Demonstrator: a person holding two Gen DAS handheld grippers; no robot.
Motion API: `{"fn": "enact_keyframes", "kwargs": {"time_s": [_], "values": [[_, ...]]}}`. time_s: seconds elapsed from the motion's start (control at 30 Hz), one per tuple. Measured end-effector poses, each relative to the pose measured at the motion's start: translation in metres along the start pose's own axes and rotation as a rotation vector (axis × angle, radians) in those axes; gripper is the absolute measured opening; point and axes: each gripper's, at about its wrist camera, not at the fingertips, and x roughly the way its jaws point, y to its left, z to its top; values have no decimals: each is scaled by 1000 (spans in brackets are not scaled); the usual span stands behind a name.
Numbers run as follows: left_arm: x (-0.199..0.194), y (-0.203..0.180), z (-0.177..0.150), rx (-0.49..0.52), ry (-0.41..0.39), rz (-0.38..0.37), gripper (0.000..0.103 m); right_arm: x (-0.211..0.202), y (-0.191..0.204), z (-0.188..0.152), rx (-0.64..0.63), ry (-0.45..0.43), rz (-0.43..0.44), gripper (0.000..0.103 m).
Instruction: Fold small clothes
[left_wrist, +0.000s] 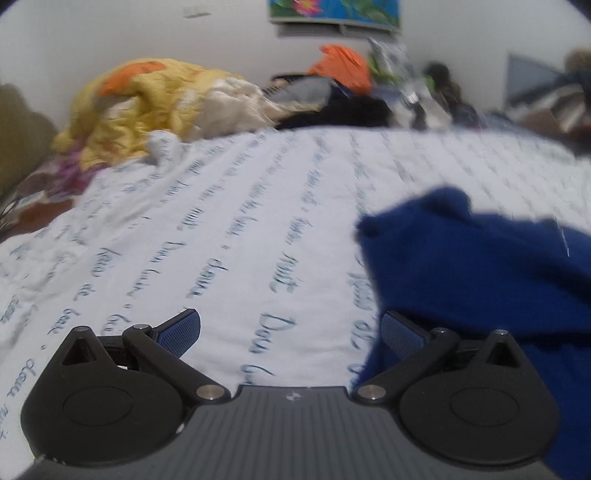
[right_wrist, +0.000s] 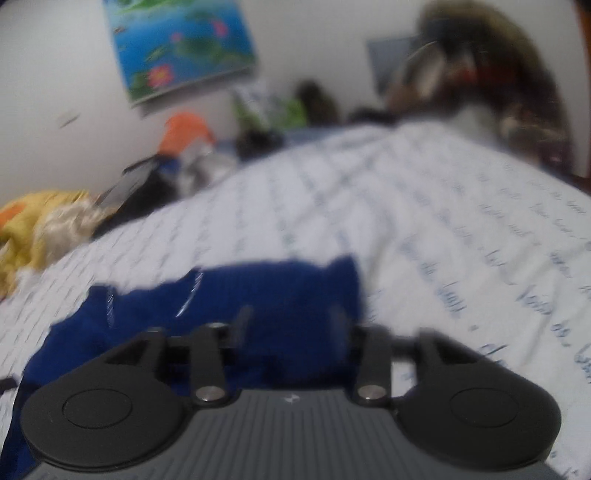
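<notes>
The blue garment (right_wrist: 207, 306) lies bunched near the bed's (left_wrist: 258, 221) front edge, probably ready for folding; the left gripper (left_wrist: 291, 334) gapes wide beside it; the right gripper (right_wrist: 290, 325) hangs over it, jaws parted, gripping nothing.

Blue garment (left_wrist: 480, 266): soft matt knit cloth; bedsheet (left_wrist: 258, 206): smooth printed cotton-like cloth; left gripper (left_wrist: 291, 334): matt black plastic.

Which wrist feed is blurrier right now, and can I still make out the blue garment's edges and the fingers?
Right wrist view: heavily motion-smeared, the blue garment edges streaked, the right gripper fingers faint but apart. Left wrist view: sharper near, the left gripper pads crisp and open over the printed sheet; garment edge soft, background clutter blurred, fisheye bending both.
</notes>
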Motion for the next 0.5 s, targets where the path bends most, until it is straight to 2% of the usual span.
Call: {"fn": "enact_keyframes", "kwargs": {"time_s": [0.03, 0.1, 0.17, 0.27, 0.33, 0.43, 0.5], "values": [[3, -4, -2, 11, 18, 16, 103, 6, 8, -5, -40, 40, 0, 65], [-2, -3, -8, 5, 20, 2, 103, 12, 14, -16, -95, 78, -77, 65], [-19, 0, -16, -1, 10, -41, 103, -1, 6, -21, -59, 37, -104, 65], [-46, -3, -29, 7, 1, -92, 103, -28, -15, -27, 42, -17, -25, 66], [-61, -10, -38, 24, -3, -131, 103, -44, -22, -38, 55, -43, -18, 66], [-77, -25, -53, 42, -2, -174, 103, -53, -22, -58, 75, -3, 38, 66], [-83, -32, -60, 37, 8, -212, 103, -55, -16, -70, 71, -9, 77, 66]]}}
